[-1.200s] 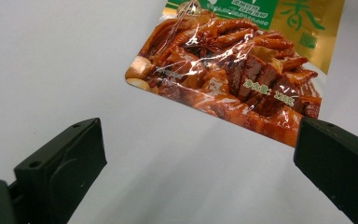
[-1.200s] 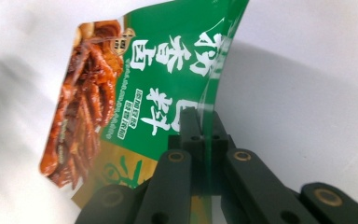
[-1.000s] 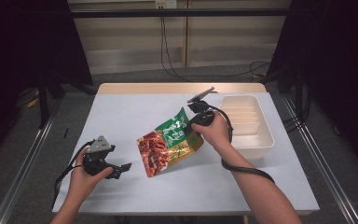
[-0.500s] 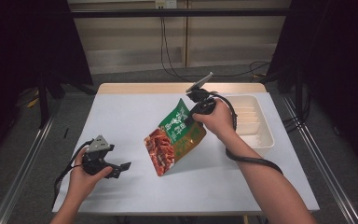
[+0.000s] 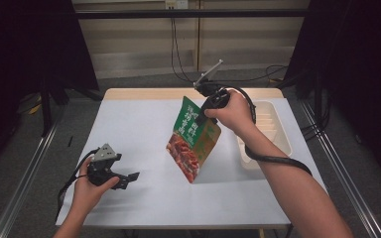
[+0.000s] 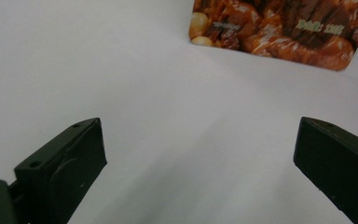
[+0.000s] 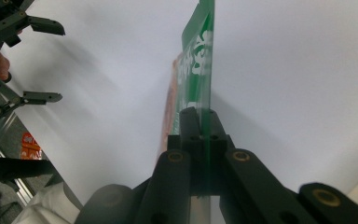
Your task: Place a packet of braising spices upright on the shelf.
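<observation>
A green and red food pouch point(image 5: 193, 139) hangs in the air over the middle of the white table point(image 5: 144, 124), tilted, with its lower corner just above the surface. My right gripper point(image 5: 204, 113) is shut on the pouch's green top edge point(image 7: 204, 93), jaws pressed flat against it. My left gripper point(image 5: 129, 177) rests low near the table's front left, held in a hand, jaws open and nothing between them. In the left gripper view the pouch's red bottom part point(image 6: 279, 28) shows ahead, well beyond the black fingers point(image 6: 65, 163).
A white compartment tray point(image 5: 273, 131) sits at the table's right side, behind my right forearm. Cables trail from both grippers. Dark curtains and metal rails flank the table.
My right gripper has risen with the pouch, lifting it from lying on the table to hanging nearly upright. The left gripper has stayed where it was.
</observation>
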The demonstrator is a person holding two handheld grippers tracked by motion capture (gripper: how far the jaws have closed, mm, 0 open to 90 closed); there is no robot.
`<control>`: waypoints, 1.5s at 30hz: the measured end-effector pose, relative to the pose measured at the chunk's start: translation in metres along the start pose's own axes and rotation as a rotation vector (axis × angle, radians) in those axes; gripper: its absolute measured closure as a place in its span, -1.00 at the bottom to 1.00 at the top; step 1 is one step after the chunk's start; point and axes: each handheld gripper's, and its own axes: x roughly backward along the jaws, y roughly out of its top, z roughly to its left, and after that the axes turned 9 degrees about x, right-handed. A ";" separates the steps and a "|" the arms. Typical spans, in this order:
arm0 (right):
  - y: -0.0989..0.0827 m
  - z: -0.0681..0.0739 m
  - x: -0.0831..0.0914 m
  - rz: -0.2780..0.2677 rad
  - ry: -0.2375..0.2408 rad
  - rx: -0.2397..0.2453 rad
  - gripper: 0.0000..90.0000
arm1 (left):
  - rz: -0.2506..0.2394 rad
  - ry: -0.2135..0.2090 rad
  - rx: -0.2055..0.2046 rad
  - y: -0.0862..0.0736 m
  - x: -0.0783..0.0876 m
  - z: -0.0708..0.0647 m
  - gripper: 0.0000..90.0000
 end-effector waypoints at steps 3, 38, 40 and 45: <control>0.002 0.002 0.005 0.015 -0.008 0.005 1.00 | 0.003 -0.008 0.013 -0.001 -0.001 -0.001 -0.96; 0.008 -0.008 0.077 0.131 -0.094 0.128 1.00 | 0.009 -0.016 0.012 0.000 -0.001 -0.001 -0.96; 0.009 -0.008 0.080 0.130 -0.089 0.120 1.00 | 0.008 -0.015 0.012 0.000 -0.001 -0.001 -0.96; 0.011 -0.011 0.087 0.131 -0.103 0.139 1.00 | 0.008 -0.018 0.013 0.000 0.000 -0.001 -0.96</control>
